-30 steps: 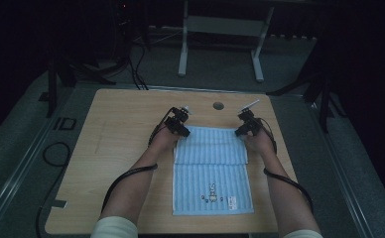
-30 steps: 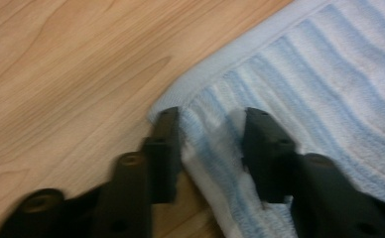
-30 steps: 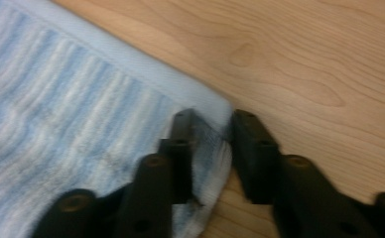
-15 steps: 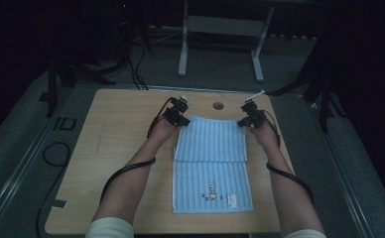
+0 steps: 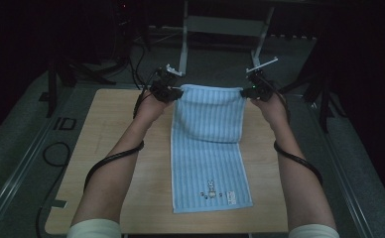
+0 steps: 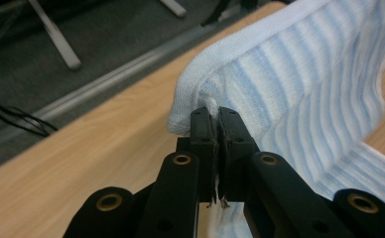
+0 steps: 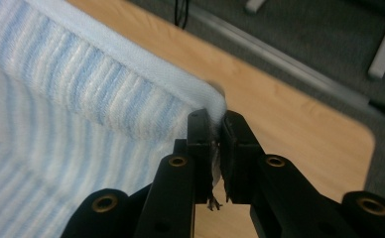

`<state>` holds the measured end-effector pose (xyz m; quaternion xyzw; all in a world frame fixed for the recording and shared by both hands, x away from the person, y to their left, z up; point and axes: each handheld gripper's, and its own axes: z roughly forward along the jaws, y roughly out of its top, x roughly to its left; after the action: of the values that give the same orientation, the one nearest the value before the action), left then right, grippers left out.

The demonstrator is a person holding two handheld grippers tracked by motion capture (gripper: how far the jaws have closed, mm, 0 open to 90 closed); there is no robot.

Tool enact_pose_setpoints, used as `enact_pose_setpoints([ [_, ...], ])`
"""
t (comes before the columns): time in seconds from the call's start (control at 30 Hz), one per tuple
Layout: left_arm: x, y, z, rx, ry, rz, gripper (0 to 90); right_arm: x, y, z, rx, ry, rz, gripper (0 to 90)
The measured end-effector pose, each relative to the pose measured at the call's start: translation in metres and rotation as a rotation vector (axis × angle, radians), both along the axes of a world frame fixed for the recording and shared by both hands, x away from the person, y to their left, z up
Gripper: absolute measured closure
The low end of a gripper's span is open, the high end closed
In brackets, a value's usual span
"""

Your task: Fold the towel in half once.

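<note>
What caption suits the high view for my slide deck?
Left tool and right tool lift the striped towel's far corners above the table.

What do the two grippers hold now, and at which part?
Both hold the blue striped towel: the left gripper pinches one far corner, the right gripper the other far corner. The near end lies on the table.

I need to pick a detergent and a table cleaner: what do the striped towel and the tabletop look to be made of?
The towel looks like soft cotton terry: fuzzy ribbed pile in blue and white stripes, with a plain woven hem; the fibre itself can't be confirmed. The tabletop looks like light wood or wood-look laminate: pale grain lines and a smooth matt surface; which of the two is unclear.
</note>
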<state>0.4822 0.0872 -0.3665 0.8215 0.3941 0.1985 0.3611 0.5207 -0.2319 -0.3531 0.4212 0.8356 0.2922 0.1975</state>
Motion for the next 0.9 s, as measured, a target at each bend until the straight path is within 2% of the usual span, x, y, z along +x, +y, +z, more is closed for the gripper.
enact_pose_setpoints([
  [0.07, -0.008, 0.003, 0.003, -0.025, -0.023, -0.006, 86.2, -0.006, -0.002, 0.012, 0.018, -0.023, 0.010, 83.2],
  [0.13, -0.017, 0.004, 0.006, -0.025, -0.043, -0.018, 86.2, -0.013, -0.004, 0.019, 0.029, -0.032, 0.021, 83.1],
  [0.2, -0.027, 0.006, 0.007, -0.037, -0.042, -0.038, 86.2, -0.021, -0.006, 0.023, 0.032, -0.049, 0.037, 83.1],
  [0.23, -0.033, 0.006, 0.007, -0.026, -0.052, -0.041, 86.2, -0.028, -0.007, 0.024, 0.046, -0.054, 0.044, 83.1],
  [0.3, -0.043, 0.009, 0.003, -0.035, -0.047, -0.053, 86.1, -0.040, -0.008, 0.022, 0.050, -0.061, 0.073, 83.1],
  [0.37, -0.054, 0.011, -0.004, -0.025, -0.051, -0.058, 86.1, -0.055, -0.010, 0.017, 0.061, -0.073, 0.096, 83.1],
  [0.47, -0.070, 0.013, -0.018, -0.039, -0.038, -0.070, 86.1, -0.077, -0.015, 0.003, 0.093, -0.067, 0.126, 83.1],
  [0.63, -0.100, 0.012, -0.046, -0.040, -0.038, -0.095, 86.0, -0.105, -0.022, -0.029, 0.108, -0.014, 0.162, 83.1],
  [0.7, -0.112, 0.010, -0.059, -0.028, -0.016, -0.107, 86.0, -0.115, -0.023, -0.042, 0.088, 0.007, 0.177, 83.1],
  [0.77, -0.122, 0.007, -0.072, -0.018, 0.015, -0.117, 85.7, -0.124, -0.027, -0.056, 0.096, 0.027, 0.183, 83.1],
  [0.9, -0.139, 0.001, -0.097, 0.000, 0.064, -0.148, 85.7, -0.133, -0.030, -0.085, 0.075, 0.093, 0.196, 83.1],
])
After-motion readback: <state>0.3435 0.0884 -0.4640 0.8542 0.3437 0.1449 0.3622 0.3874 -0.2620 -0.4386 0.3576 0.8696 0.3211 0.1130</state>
